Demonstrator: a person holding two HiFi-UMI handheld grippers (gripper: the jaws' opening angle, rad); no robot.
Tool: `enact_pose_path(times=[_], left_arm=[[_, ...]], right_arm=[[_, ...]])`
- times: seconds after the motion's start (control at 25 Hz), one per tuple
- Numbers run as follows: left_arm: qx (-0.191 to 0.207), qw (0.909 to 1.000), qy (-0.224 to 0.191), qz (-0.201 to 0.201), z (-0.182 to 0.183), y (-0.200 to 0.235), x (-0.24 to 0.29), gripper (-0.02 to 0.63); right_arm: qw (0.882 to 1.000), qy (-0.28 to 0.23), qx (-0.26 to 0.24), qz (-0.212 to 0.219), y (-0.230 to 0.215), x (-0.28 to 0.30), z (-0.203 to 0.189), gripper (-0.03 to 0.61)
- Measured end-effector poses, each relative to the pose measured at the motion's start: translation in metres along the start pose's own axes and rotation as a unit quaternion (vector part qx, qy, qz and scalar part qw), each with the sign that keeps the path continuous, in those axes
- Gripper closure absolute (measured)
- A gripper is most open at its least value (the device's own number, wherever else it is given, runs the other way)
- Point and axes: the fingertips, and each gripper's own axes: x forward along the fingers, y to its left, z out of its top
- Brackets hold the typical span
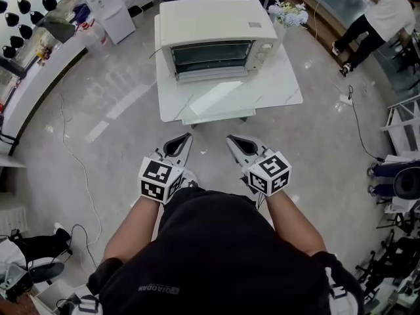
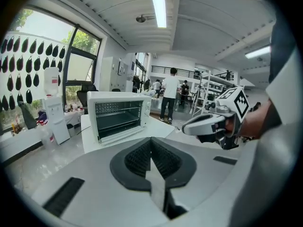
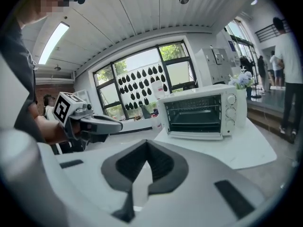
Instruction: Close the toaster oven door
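Head view puts the toaster oven (image 1: 213,35) straight ahead of you on the white worktop (image 1: 275,94), well apart from both tongs, with floor (image 1: 118,117) between. Its door (image 1: 211,75) hangs open from a bottom hinge, lying roughly level and sticking out toward you. Its long axis runs left to right across your view, and the free edge is the side nearest you.

Your left tongs (image 1: 178,144) and right tongs (image 1: 239,144) sit side by side just in front of your body, both aimed at the oven. The door spans about the gap between them, so neither of the 2 is clearly nearer. Both pairs are pressed together with nothing between the pads.

I judge the closing has not begun. You would first have to reach the worktop, then come under that near edge and swing it up and away from you. A push near the middle of the edge should keep the door from twisting.
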Motion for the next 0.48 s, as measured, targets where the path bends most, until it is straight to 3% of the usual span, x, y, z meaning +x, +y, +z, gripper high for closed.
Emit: enact_pose_path(times=[0.32, 0.48], left_arm=[[0.024, 0.9984, 0.006, -0.05, 0.005, 0.049, 0.01, 0.612], [-0.004, 0.9982, -0.009, -0.06, 0.01, 0.061, 0.015, 0.612]], right_arm=[[0.999, -0.018, 0.003, -0.044, -0.008, 0.048, 0.022, 0.58], [0.999, -0.013, -0.003, -0.041, -0.012, 0.057, 0.025, 0.58]])
